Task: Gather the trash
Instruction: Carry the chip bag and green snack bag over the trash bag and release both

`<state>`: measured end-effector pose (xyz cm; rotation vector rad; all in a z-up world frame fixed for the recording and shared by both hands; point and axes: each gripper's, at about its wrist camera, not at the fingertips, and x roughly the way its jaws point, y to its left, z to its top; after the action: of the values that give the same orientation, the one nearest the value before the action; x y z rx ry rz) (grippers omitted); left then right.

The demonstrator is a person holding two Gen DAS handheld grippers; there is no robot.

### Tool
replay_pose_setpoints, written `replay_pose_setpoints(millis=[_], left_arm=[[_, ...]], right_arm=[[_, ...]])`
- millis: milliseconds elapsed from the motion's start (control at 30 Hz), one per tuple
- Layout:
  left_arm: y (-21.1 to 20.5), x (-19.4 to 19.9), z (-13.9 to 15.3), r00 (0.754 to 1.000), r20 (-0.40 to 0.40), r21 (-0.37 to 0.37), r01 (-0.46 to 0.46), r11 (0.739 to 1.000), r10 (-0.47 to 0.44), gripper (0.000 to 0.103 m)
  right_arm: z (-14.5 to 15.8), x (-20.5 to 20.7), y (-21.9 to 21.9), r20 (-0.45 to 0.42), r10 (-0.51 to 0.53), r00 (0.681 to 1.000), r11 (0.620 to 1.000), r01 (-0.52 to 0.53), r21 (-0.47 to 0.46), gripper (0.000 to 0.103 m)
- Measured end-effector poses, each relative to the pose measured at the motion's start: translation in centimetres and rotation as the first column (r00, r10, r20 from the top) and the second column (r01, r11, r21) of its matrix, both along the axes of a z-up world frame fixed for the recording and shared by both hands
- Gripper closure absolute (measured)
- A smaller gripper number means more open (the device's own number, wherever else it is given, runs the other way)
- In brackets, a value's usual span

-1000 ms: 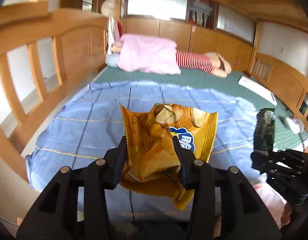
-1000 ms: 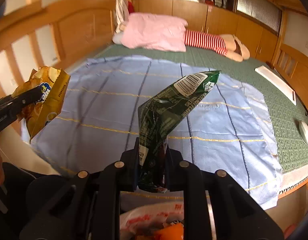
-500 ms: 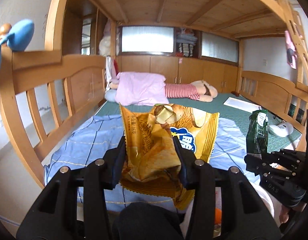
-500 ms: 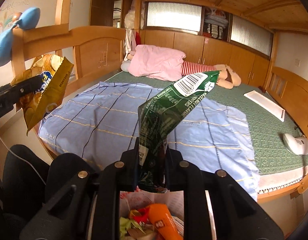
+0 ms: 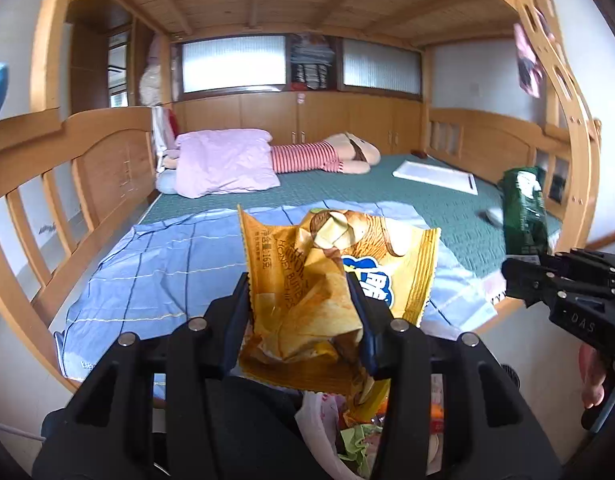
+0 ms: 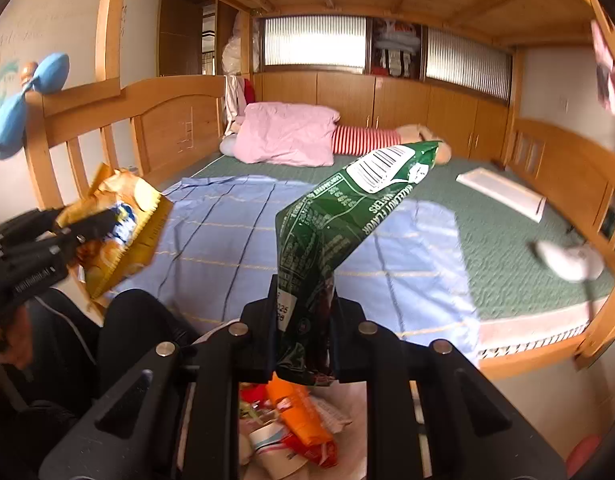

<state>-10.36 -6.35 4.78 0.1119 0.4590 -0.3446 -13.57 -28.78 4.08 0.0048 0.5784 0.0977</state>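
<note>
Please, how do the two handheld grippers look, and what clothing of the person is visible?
Both the left gripper and the right gripper are matte black plastic with silver screws and flat fingers. Pale lettering marks their sides. The person wears dark trousers with a thin white line.

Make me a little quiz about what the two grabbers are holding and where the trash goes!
1. True or false: the left gripper holds a yellow chip bag.
2. What colour is the wafer wrapper in the right gripper?
3. What lies below both grippers? A) trash bag of wrappers B) pink pillow C) white tray

Key: 1 true; 2 green; 3 A
</note>
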Motion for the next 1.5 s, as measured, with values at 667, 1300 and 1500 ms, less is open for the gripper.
replay_pose_setpoints(millis=[667, 1300, 1500], left_arm=[[-2.6, 1.0, -2.8, 0.993, -0.097, 0.042, 0.071, 0.997, -0.067, 0.055], [-8.8, 1.5, -10.5, 0.874, -0.388, 0.063, 0.341, 0.938, -0.292, 0.044], [-8.7, 1.4, -10.7, 0.869, -0.4, 0.049, 0.338, 0.94, -0.292, 0.02]], right_arm=[[-5.5, 1.0, -1.4, -0.231, -0.06, 0.971, 0.991, 0.085, 0.101, 0.038], [-1.4, -2.4, -6.7, 0.038, -0.275, 0.961, 0.944, 0.262, 0.203, 0.022], [-1.4, -2.6, -7.0, 0.047, -0.289, 0.956, 0.936, 0.272, 0.223, 0.014]])
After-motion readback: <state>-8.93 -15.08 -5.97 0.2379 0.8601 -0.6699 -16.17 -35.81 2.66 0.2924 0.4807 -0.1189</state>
